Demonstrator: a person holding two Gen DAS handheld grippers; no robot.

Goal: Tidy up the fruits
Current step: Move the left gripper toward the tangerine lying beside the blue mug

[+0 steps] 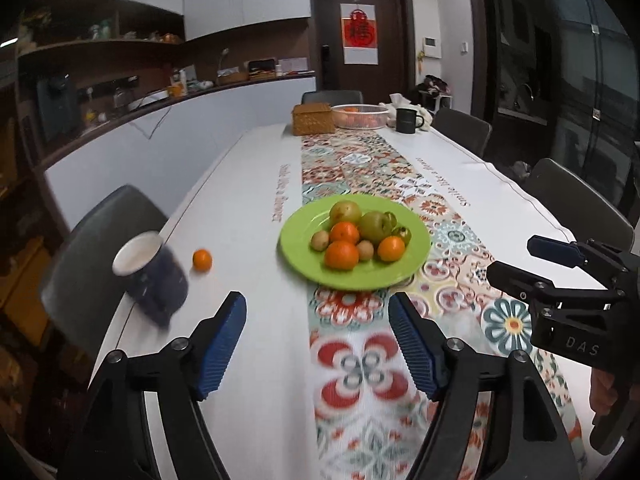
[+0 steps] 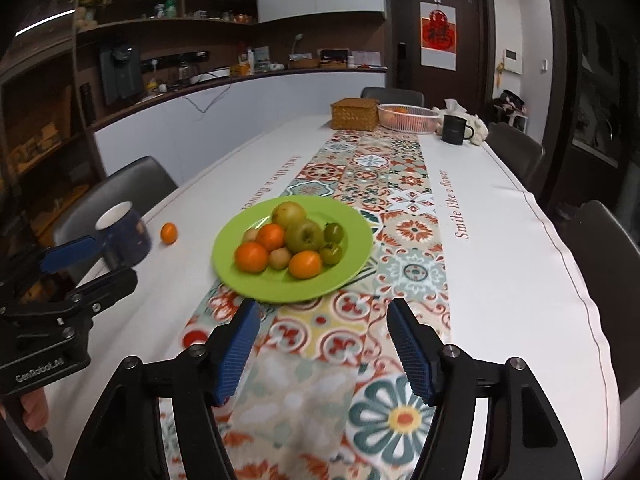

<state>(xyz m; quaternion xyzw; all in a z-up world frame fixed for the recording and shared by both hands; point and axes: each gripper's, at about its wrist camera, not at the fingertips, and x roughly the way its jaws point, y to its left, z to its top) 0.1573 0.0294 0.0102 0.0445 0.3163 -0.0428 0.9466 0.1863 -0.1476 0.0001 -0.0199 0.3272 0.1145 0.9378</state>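
Nearest the left wrist camera, the left gripper (image 1: pixel 318 346) stands with its blue pads well apart and nothing between them, above the patterned table runner (image 1: pixel 360 364). At 3 o'clock in that view the right gripper (image 1: pixel 520 258) comes in from the side; from its own camera the right gripper (image 2: pixel 324 346) is likewise spread wide and holds nothing.

Beyond the fingertips, at 12 o'clock, the green plate (image 1: pixel 296 248) lies on the runner with the fruit heaped in its middle: three oranges (image 1: pixel 341 255), two yellow-green apples (image 1: pixel 375 226), small brownish fruits and two small green ones. At 10 o'clock a lone small orange (image 1: pixel 202 260) lies on the white tablecloth (image 1: pixel 248 184), well apart from the plate, just beside a dark blue mug (image 1: pixel 154 276) nearer the table edge.

At the far end stand a wicker box (image 1: pixel 313 119), a clear basket (image 1: pixel 360 115) holding orange fruit, and a black mug (image 1: pixel 407 120).
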